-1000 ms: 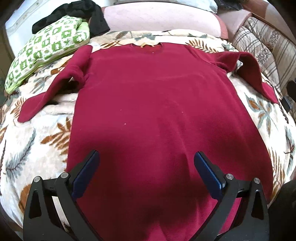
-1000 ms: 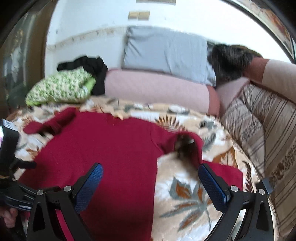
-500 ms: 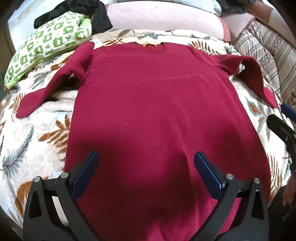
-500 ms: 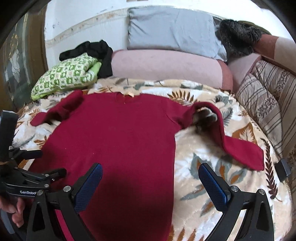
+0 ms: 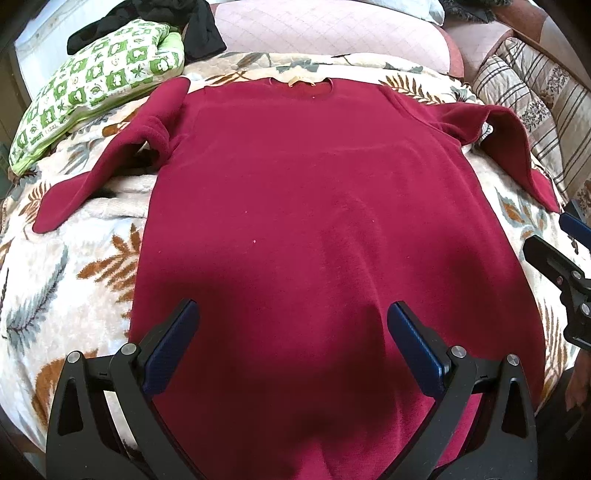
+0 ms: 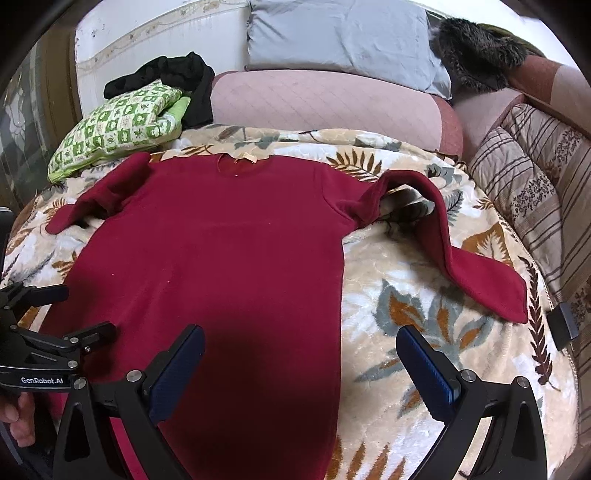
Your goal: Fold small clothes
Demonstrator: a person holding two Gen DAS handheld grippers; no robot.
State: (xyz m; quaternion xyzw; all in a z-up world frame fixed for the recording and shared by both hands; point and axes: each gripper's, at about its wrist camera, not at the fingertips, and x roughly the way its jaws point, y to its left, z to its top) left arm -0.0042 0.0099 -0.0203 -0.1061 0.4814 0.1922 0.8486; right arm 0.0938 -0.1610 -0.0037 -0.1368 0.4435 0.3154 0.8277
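A dark red long-sleeved top lies flat on a leaf-patterned blanket, neck at the far side, hem toward me. Both sleeves are bunched and angle outward. My left gripper is open and empty, hovering over the lower middle of the top. My right gripper is open and empty, above the top's right edge and the blanket; the right sleeve lies ahead of it. The right gripper's body shows at the left wrist view's right edge.
A green-and-white patterned cushion and black clothing lie at the far left. A pink bolster and grey pillow sit behind. Striped cushions line the right. A small black object rests by the right blanket edge.
Both grippers have tilted down and drawn back slightly, so the whole top shows. The right gripper has come into the left wrist view's right edge. Jaws stay open.
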